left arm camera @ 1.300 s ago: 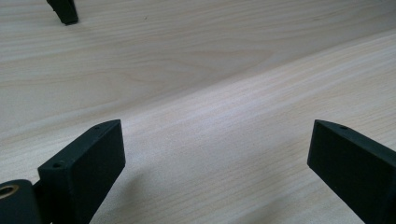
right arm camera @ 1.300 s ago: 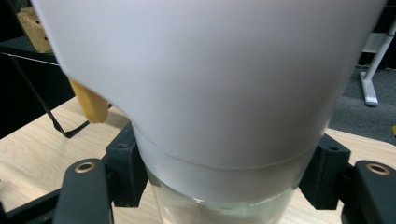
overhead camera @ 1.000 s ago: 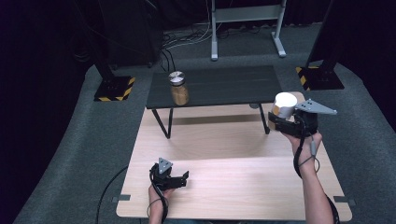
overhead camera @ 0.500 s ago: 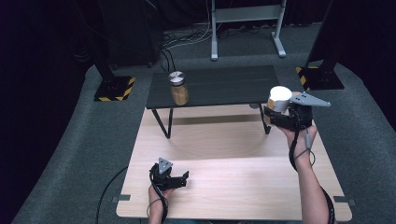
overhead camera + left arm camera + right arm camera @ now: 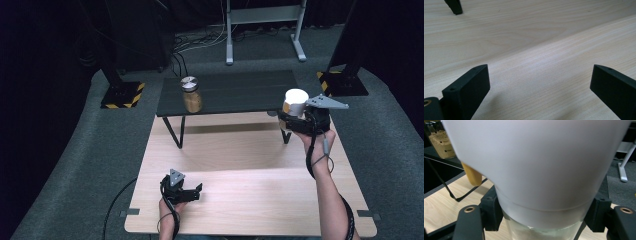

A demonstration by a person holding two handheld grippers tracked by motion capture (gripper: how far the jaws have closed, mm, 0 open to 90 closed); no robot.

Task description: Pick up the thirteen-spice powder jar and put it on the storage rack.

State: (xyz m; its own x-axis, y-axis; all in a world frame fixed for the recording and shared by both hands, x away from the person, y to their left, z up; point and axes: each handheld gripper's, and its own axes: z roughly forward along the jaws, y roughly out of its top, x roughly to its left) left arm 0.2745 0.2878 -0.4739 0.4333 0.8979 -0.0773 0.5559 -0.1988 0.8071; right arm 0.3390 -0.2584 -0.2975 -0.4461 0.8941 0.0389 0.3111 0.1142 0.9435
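Landmark for every place below: the low black shelf (image 5: 235, 92) that stands across the far half of a pale wooden table (image 5: 240, 200).

Toward the left end of the shelf stands a jar (image 5: 191, 95) of tan powder with a metal lid, upright, with no tool near it.

Well in front of the shelf, near the table's near left edge, the left gripper (image 5: 192, 192) hangs low over the wood in the person's hand. Its jaws are spread wide with nothing between them; in the left gripper view only bare table grain lies between its fingers (image 5: 467, 91).

At the right end of the shelf, just past its front corner and raised above the table, the right gripper (image 5: 290, 120) is clenched around a second jar. This one has a clear glass body and a tall white lid (image 5: 295, 100). In the right gripper view the pads press on the glass from both sides just under the lid (image 5: 536, 165), and the jar sits upright in the grip.

Judging by this, the step in hand is carrying the white-lidded jar, with the shelf as a likely place for it. The next move would call for lifting it clear of the shelf's front edge, keeping it upright, lowering it onto the dark top, and only then loosening the grip. The risk is clipping that edge or tipping the top-heavy jar
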